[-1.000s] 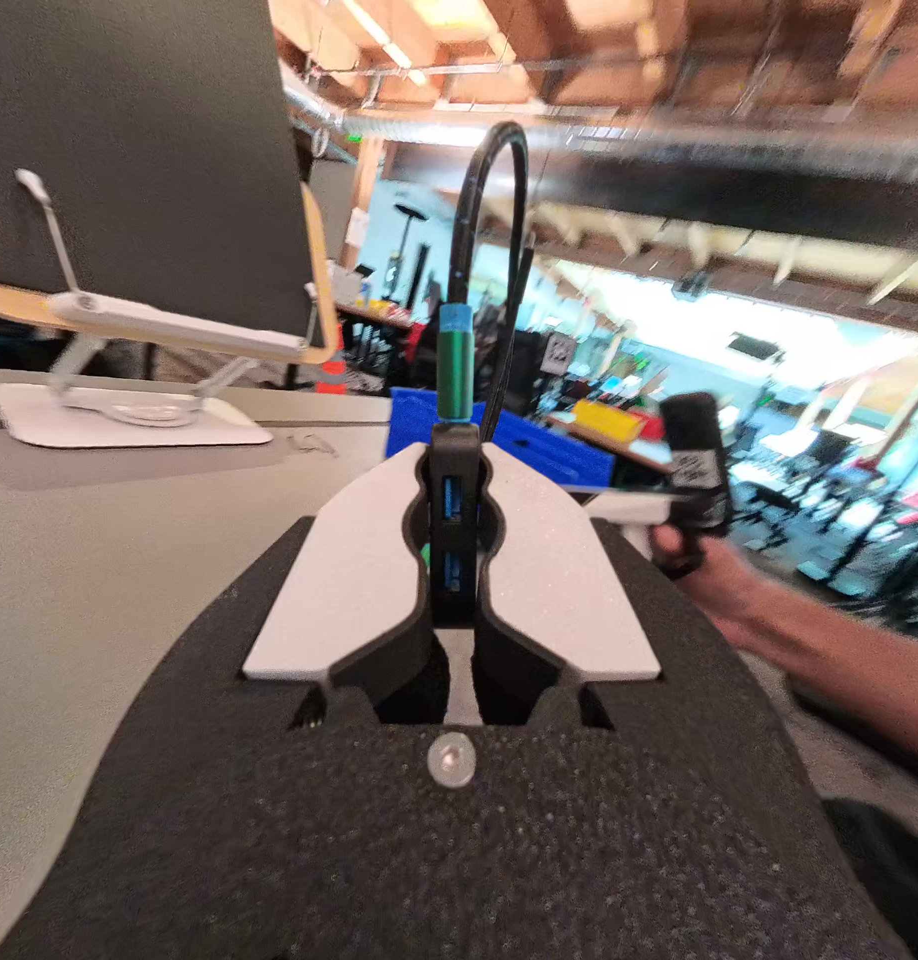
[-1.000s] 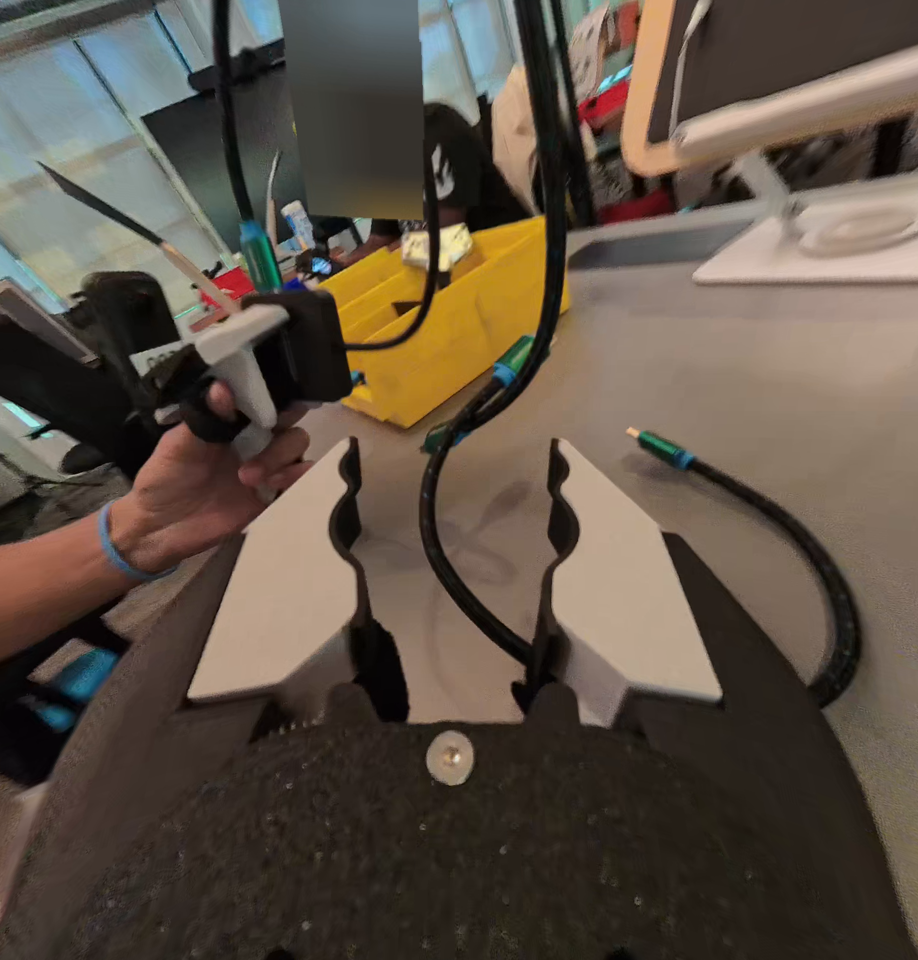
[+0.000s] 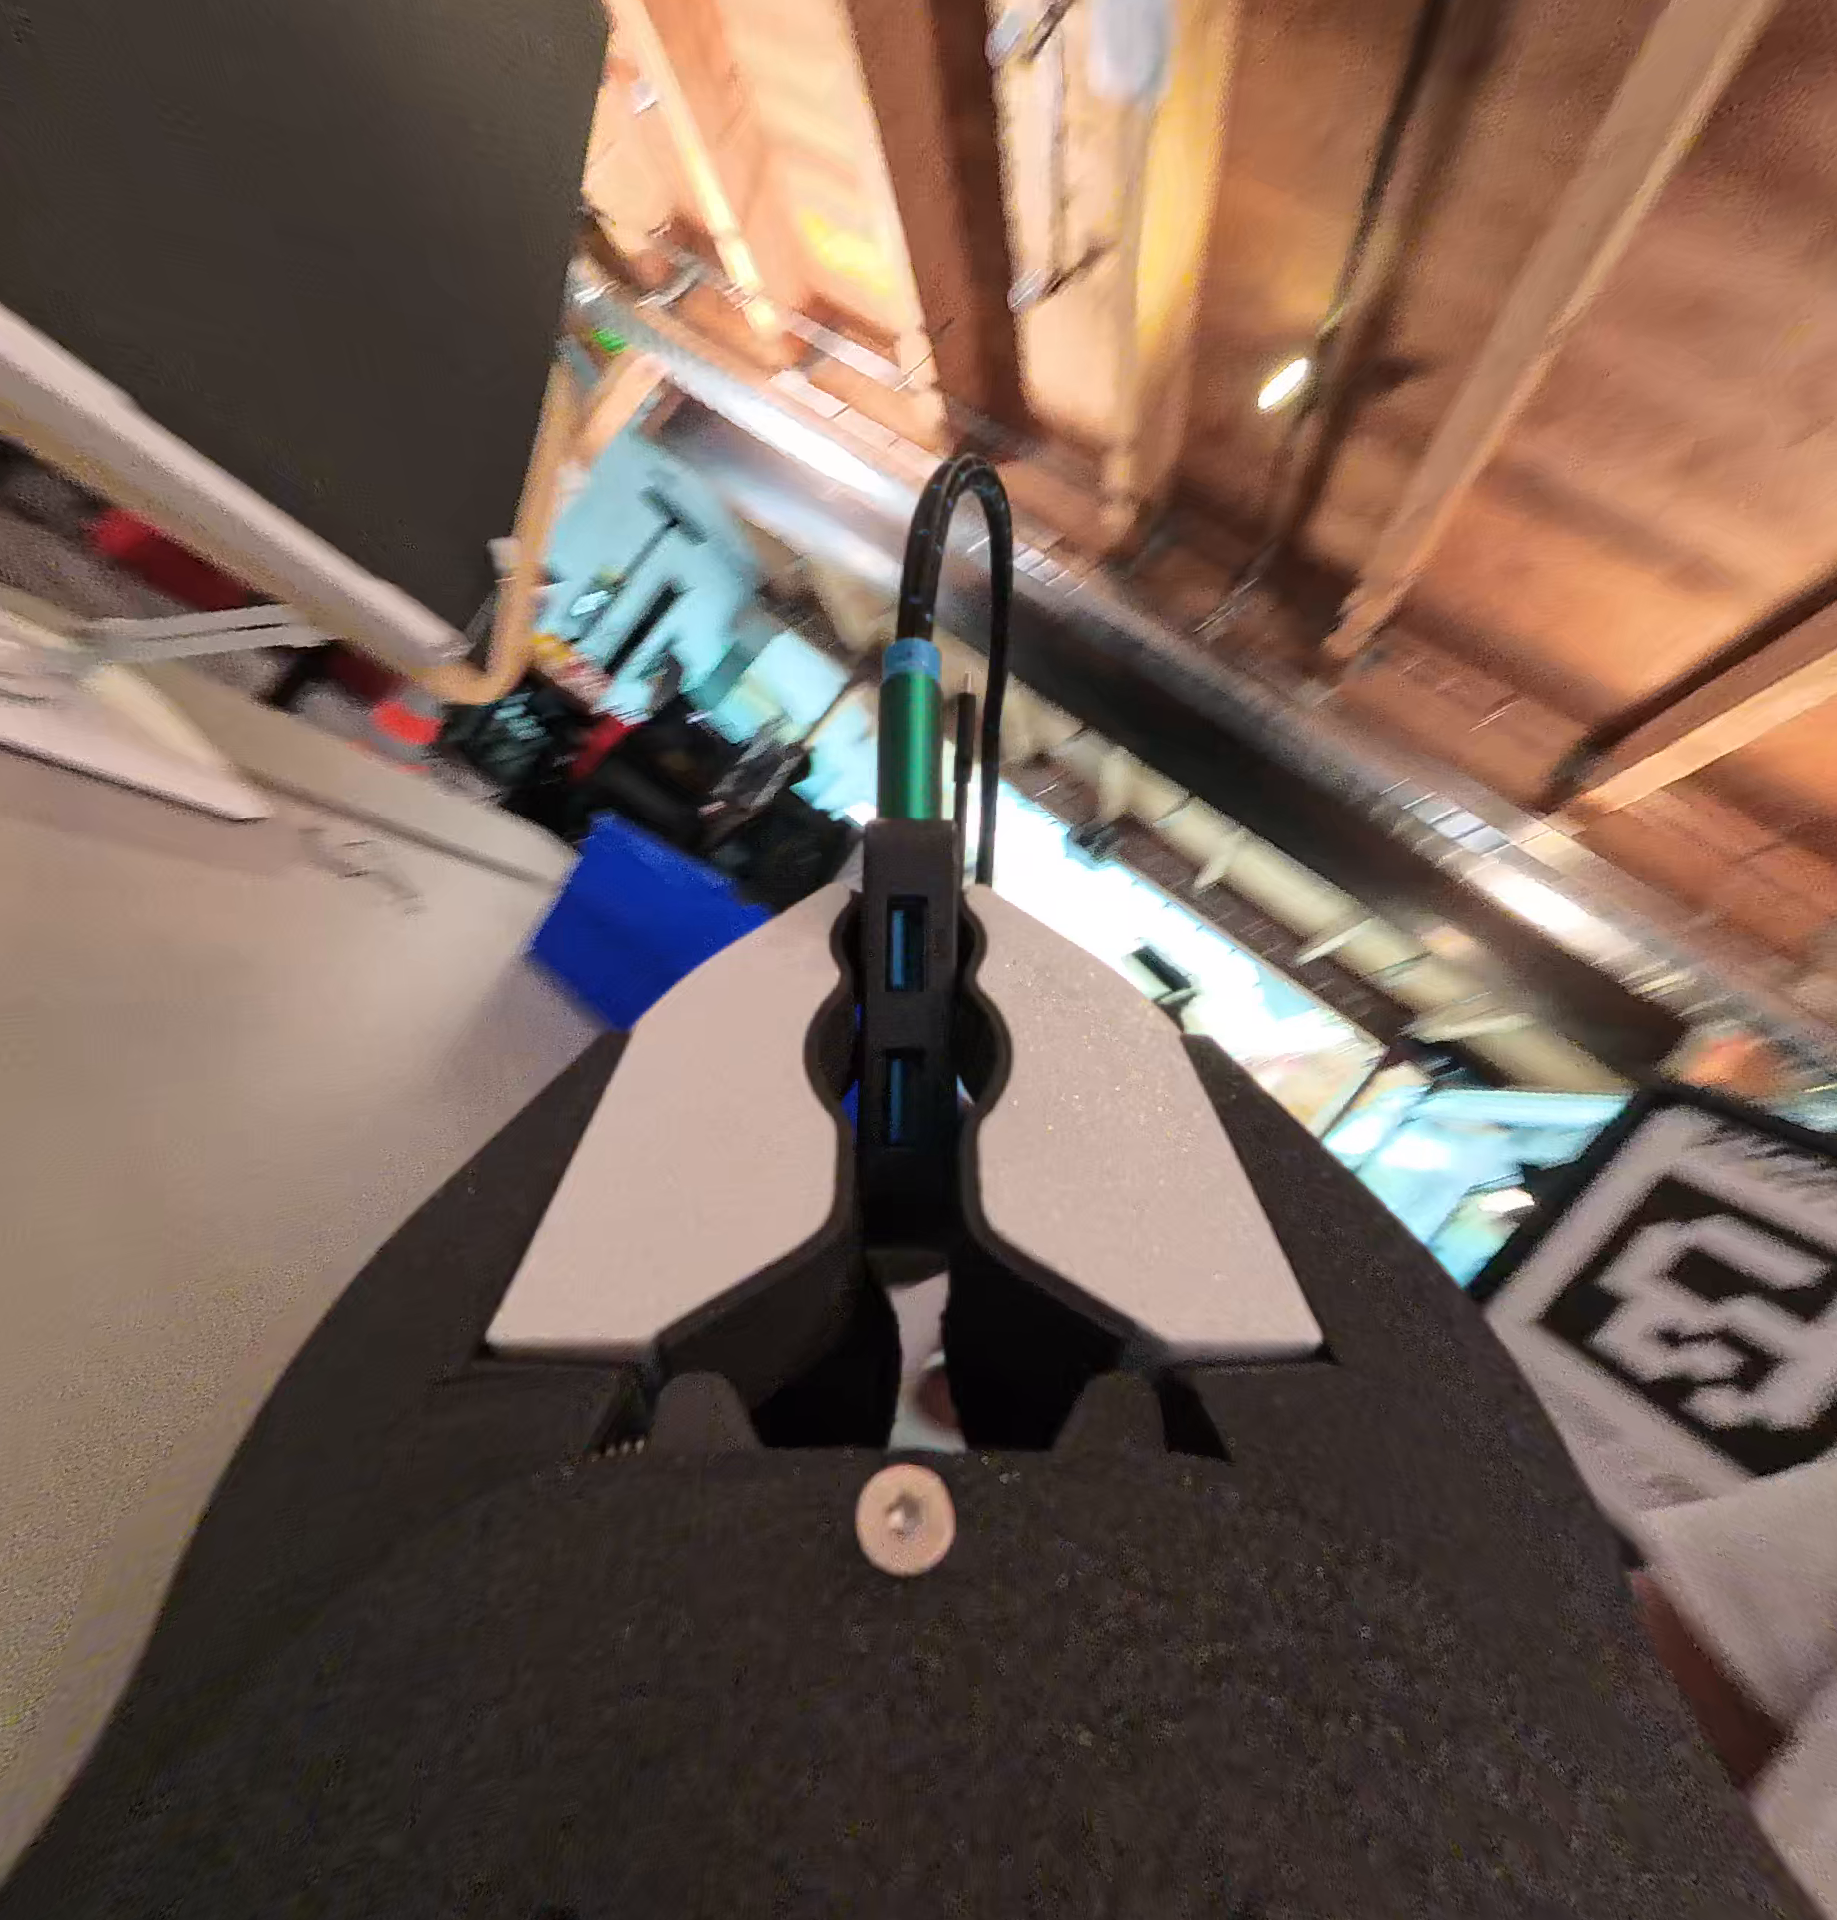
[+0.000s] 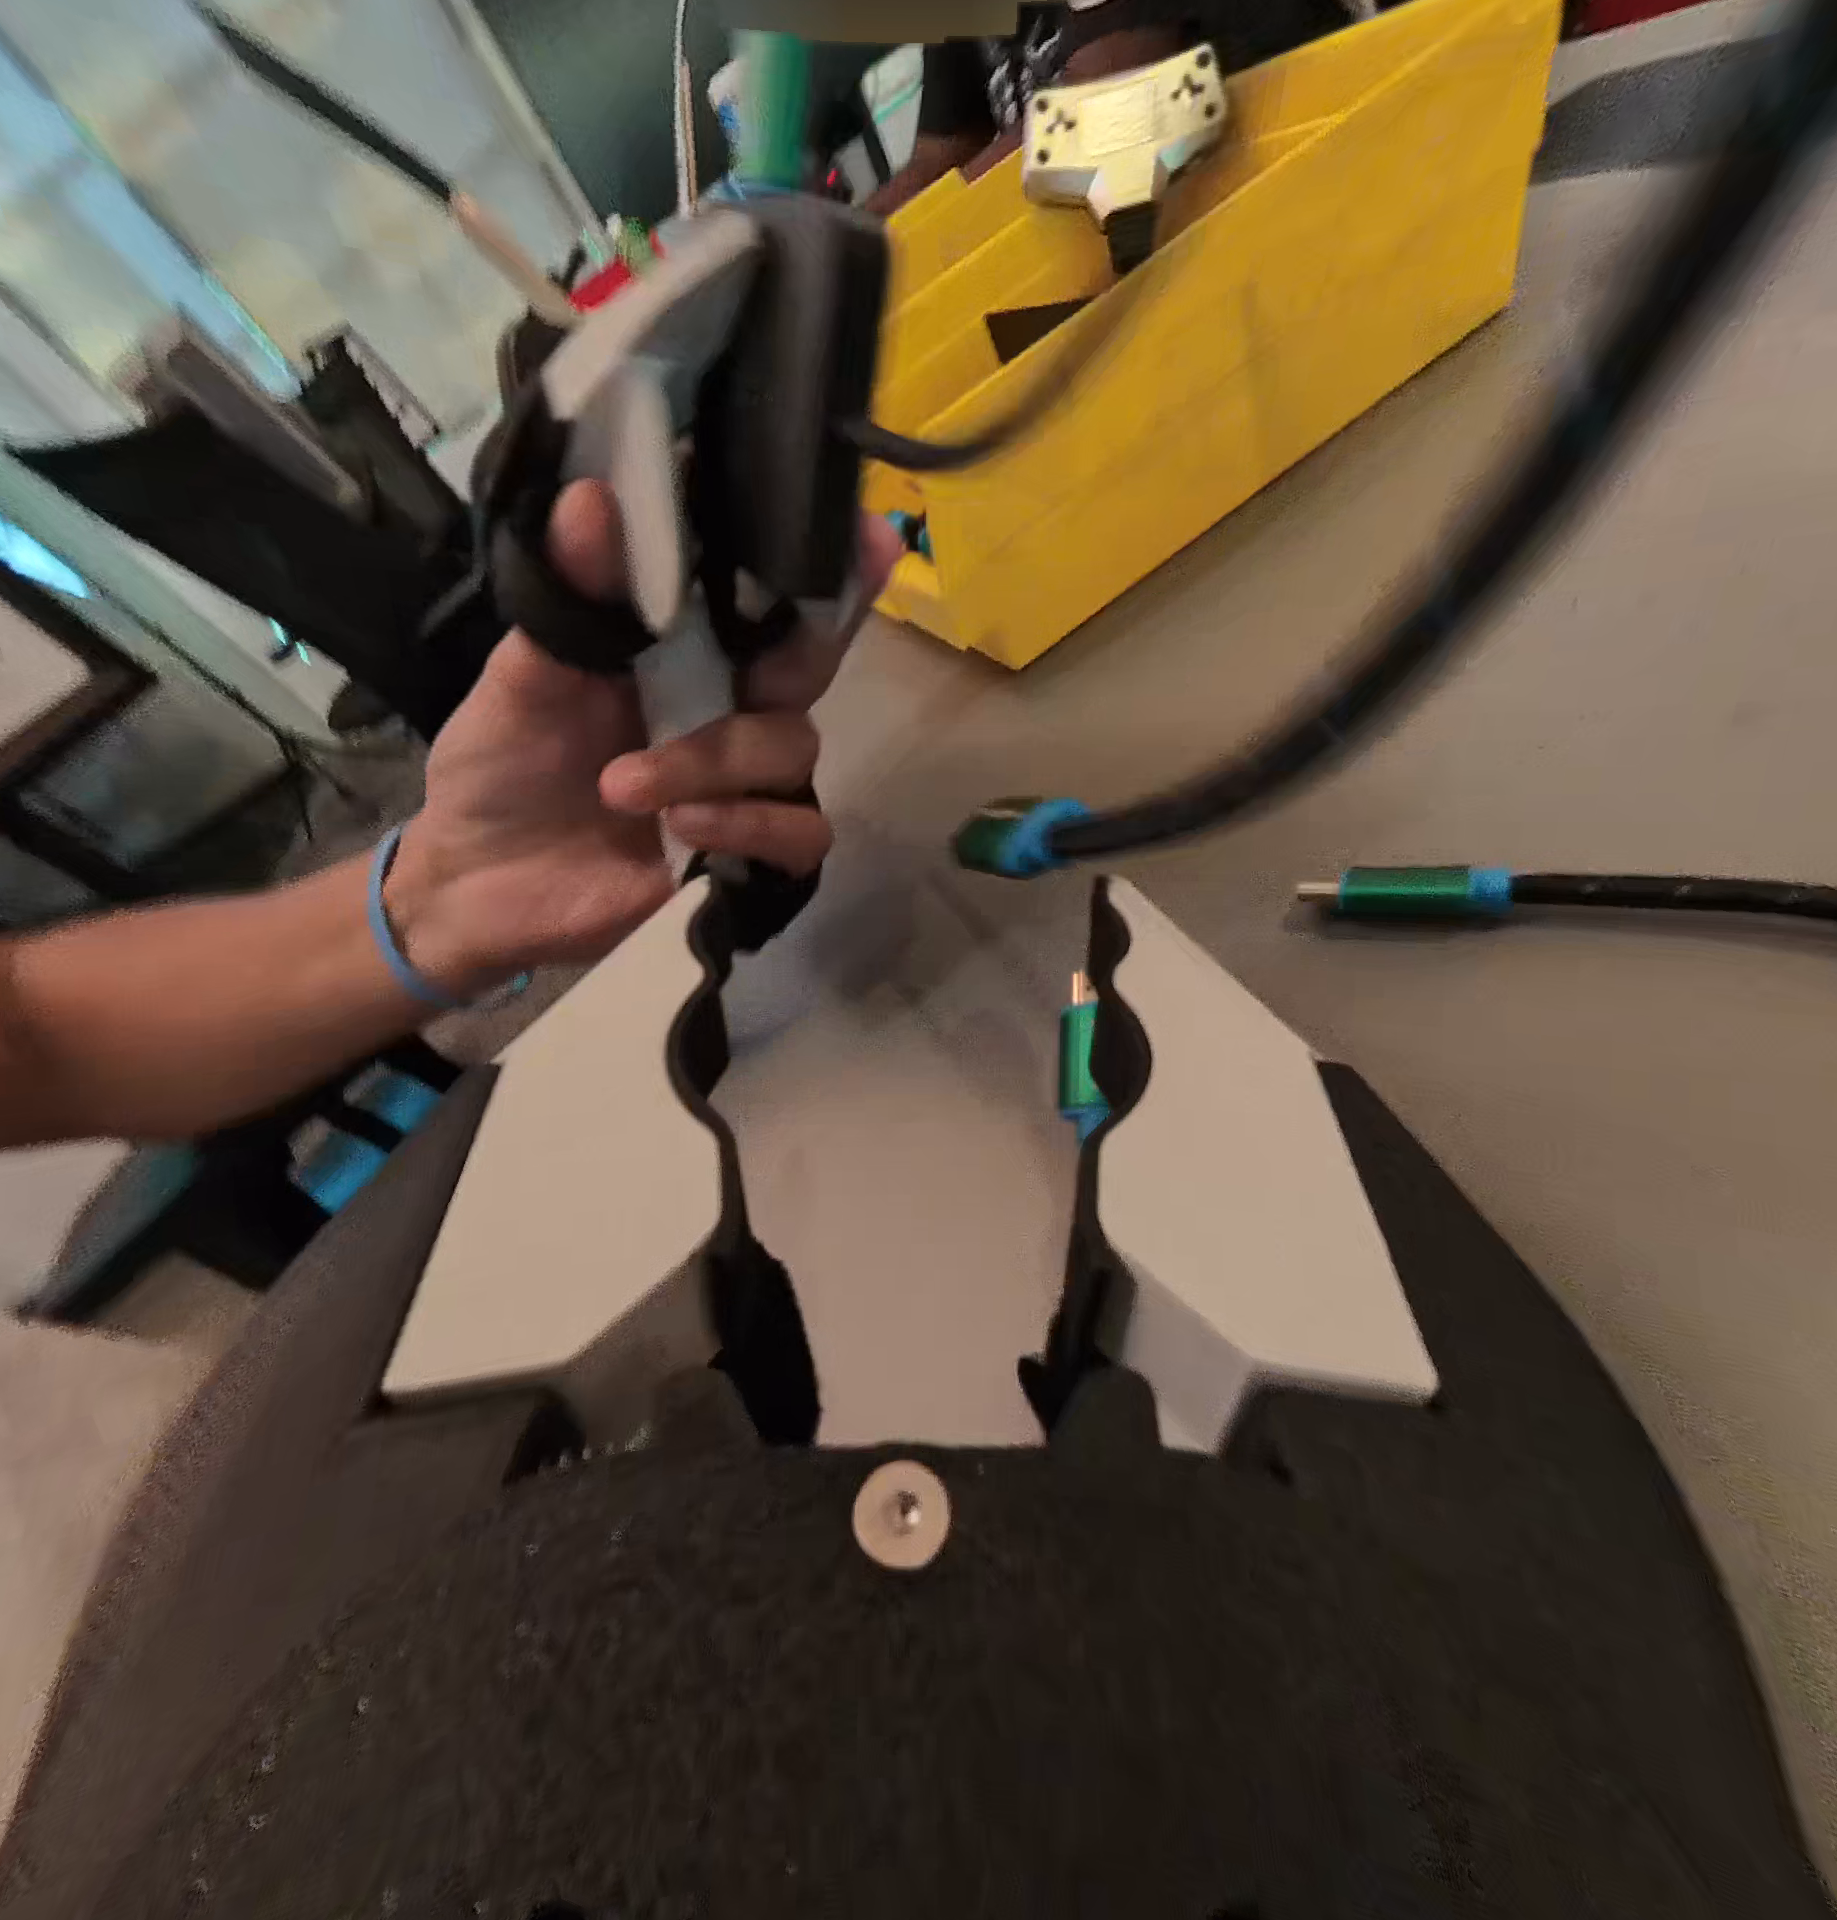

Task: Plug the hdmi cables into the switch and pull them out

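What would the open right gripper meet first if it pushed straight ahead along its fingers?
Probably the green plug lying on the table just inside the right gripper's right-hand finger; farther on lies another green plug. Depth is unclear.

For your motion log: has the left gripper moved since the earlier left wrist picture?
Yes. The left gripper has tilted upward and rolled: the table now slants and ceiling fills the view.

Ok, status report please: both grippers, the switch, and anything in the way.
Left gripper shut on switch, one green-ended cable plugged in. Right gripper open, empty. Loose plugs on table; nothing blocking.
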Available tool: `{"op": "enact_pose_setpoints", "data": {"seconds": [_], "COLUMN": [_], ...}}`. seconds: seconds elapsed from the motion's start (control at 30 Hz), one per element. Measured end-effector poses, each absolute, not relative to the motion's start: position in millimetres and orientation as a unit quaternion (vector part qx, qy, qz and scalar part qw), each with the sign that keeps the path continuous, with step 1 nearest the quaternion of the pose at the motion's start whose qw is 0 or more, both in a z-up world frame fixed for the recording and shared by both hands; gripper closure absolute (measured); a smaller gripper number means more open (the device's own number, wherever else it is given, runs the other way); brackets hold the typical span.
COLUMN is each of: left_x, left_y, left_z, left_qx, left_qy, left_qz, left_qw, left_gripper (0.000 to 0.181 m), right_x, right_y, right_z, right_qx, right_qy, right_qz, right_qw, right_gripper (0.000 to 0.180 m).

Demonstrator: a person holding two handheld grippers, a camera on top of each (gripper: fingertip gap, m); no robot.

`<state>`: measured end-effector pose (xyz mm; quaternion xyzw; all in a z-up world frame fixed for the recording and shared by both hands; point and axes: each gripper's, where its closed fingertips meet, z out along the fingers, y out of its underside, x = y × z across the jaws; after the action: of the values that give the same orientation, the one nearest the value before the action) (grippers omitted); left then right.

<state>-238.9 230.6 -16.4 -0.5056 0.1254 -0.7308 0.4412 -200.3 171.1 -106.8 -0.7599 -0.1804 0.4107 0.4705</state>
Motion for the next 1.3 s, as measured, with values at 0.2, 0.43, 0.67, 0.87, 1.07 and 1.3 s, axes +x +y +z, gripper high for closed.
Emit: {"op": "enact_pose_setpoints", "data": {"seconds": [0.2, 0.43, 0.67, 0.87, 1.07, 1.3], "left_x": [-239.7, -206.0, -199.4, -242.5, -252.8, -236.0], "left_y": [216.2, 188.6, 178.6, 195.7, 201.7, 192.4], "left_z": [-1.9, -17.9, -24.6, -31.3, -44.7, -55.4], "left_qx": [-0.433, -0.469, -0.495, -0.530, -0.546, -0.545], "left_qy": [0.076, 0.154, 0.241, 0.318, 0.351, 0.401], "left_qz": [-0.804, -0.776, -0.739, -0.633, -0.586, -0.558], "left_qw": [0.400, 0.392, 0.388, 0.466, 0.485, 0.480], "left_gripper": [0.166, 0.167, 0.166, 0.168, 0.175, 0.181], "right_x": [-207.1, -212.3, -203.0, -133.3, 49.0, 237.7], "right_y": [181.2, 175.8, 168.9, 178.3, 205.7, 262.8], "right_z": [-59.2, -40.4, -43.8, -3.7, 51.2, -27.4], "right_qx": [-0.680, -0.658, -0.659, -0.676, -0.774, -0.914], "right_qy": [-0.101, -0.104, -0.122, -0.121, -0.065, 0.054], "right_qz": [0.504, 0.515, 0.543, 0.467, 0.237, 0.081], "right_qw": [0.523, 0.540, 0.506, 0.558, 0.584, 0.393], "right_gripper": [0.104, 0.149, 0.166, 0.167, 0.167, 0.166]}}
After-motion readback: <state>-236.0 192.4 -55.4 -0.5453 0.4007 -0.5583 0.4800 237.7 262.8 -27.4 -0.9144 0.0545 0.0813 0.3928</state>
